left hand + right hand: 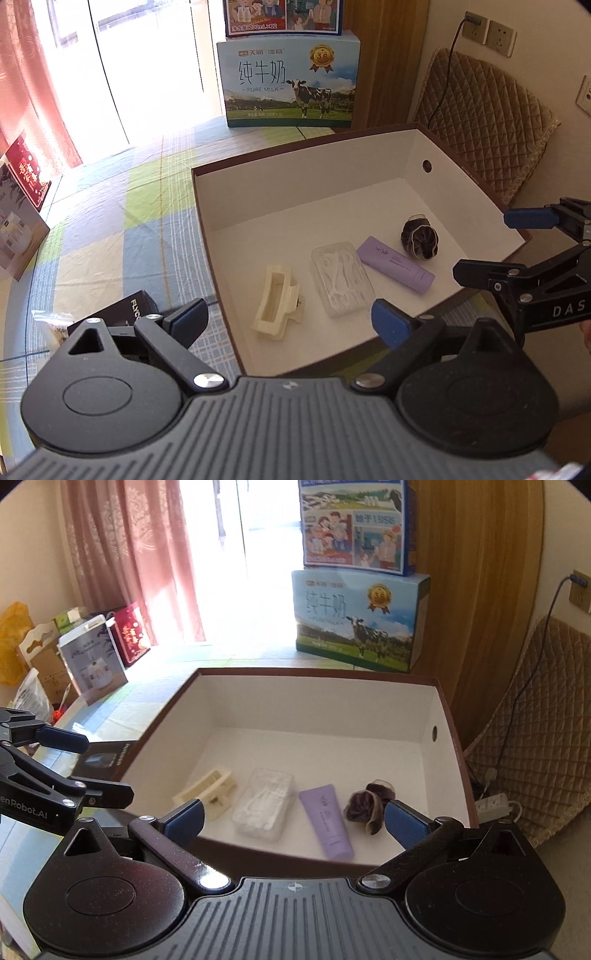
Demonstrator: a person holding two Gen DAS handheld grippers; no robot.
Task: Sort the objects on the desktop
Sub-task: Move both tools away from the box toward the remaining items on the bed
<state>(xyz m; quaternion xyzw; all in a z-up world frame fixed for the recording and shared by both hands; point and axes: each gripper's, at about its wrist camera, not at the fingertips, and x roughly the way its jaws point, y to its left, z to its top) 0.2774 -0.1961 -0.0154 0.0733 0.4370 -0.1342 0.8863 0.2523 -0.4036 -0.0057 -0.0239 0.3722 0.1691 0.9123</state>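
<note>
A big brown box [295, 192] with white inner walls [314, 701] stands on the checked cloth. On its floor lie a cream hair claw clip [275, 308] [210, 788], a clear case of floss picks [341, 278] [264, 805], a purple tube [395, 264] [327, 821] and a dark scrunchie [419, 238] [365, 805]. My left gripper [291, 319] [92, 766] hovers open above the box's near left corner, holding nothing. My right gripper [295, 821] [506, 245] stands open over the near right rim, also holding nothing.
A black FLYCO carton [125, 314] [103, 760] and a small plastic bag [51, 325] lie left of the box. Milk cartons [290, 85] are stacked behind it. Gift bags [96, 657] line the left side. A quilted cushion [487, 122] and power strip [493, 803] sit on the right.
</note>
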